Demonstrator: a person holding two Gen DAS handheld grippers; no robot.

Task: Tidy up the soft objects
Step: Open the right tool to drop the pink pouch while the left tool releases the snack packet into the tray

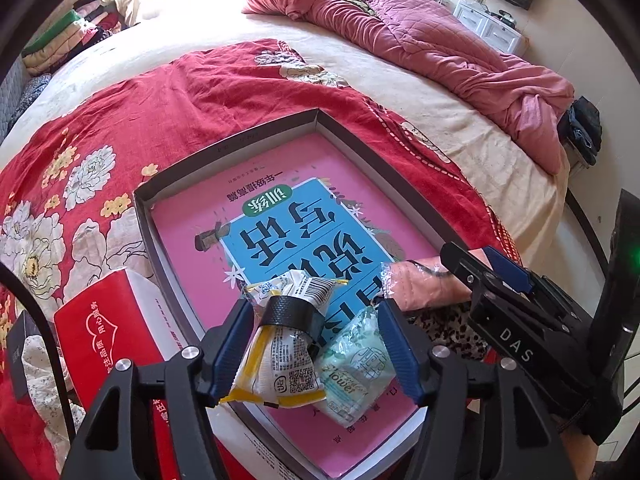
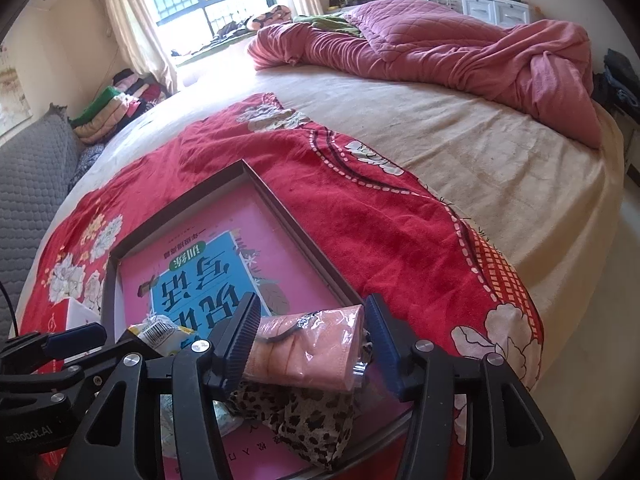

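A shallow grey box (image 1: 224, 148) lies on the bed with a pink and blue book (image 1: 280, 168) in its bottom. On the book rest a white and yellow packet (image 1: 280, 364) ringed by a black band (image 1: 288, 312) and a mint tissue pack (image 1: 352, 372). My left gripper (image 1: 314, 312) stands open around both, its pads just off them. My right gripper (image 2: 312, 308) is open over a pink cloth pack (image 2: 308, 356) in clear wrap, which lies on a leopard-print cloth (image 2: 304, 420) at the box's near right corner.
A red tissue box (image 1: 104, 332) stands against the box's left wall. A red floral blanket (image 1: 160, 112) lies under the box. A crumpled pink quilt (image 1: 440, 40) is heaped at the far right. Folded clothes (image 1: 72, 32) are stacked beyond the bed's left side.
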